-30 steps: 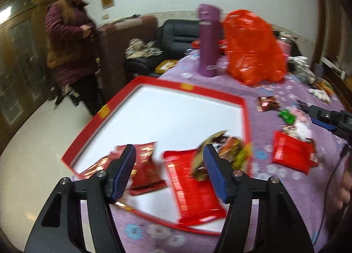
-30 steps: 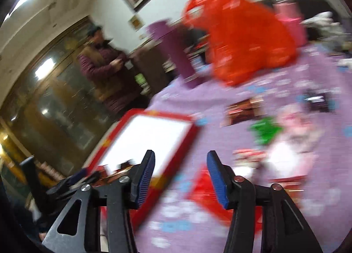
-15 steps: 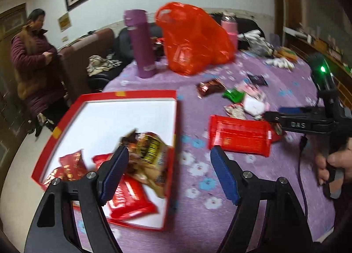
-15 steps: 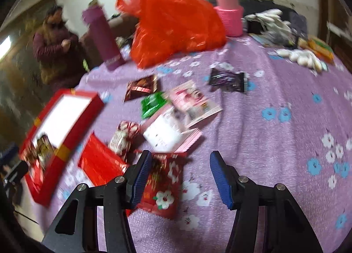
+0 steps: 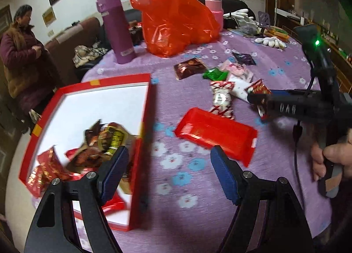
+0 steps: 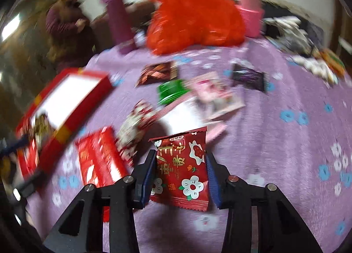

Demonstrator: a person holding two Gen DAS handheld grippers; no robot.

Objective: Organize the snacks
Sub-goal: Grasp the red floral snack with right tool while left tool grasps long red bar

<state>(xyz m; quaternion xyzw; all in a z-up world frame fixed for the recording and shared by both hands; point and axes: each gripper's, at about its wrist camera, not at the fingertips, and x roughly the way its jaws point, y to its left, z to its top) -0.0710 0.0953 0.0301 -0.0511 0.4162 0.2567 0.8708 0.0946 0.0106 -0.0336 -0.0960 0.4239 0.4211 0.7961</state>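
A red tray (image 5: 145, 118) with a white floor lies at the table's left and holds several snack packets (image 5: 105, 140). My left gripper (image 5: 169, 173) is open and empty over the tray's right rim. A long red packet (image 5: 215, 134) lies just right of the tray. My right gripper (image 6: 179, 171) is shut on a dark red flower-print snack packet (image 6: 182, 169), held above the cloth. In the left wrist view the right gripper (image 5: 257, 99) grips that packet (image 5: 259, 90) at the right. The tray also shows in the right wrist view (image 6: 88, 90).
Loose packets lie mid-table: brown (image 5: 189, 68), green (image 5: 215, 74), red-and-white (image 5: 222, 99), pink (image 6: 213, 92), dark purple (image 6: 248, 77). An orange-red plastic bag (image 5: 173, 17), a purple flask (image 5: 116, 28) and a pink bottle (image 5: 215, 8) stand at the back. A person (image 5: 19, 55) stands left.
My right gripper has shut on the dark red flower-print packet and lifted it. My left gripper has swung right, from over the tray's contents to its right rim, still open.
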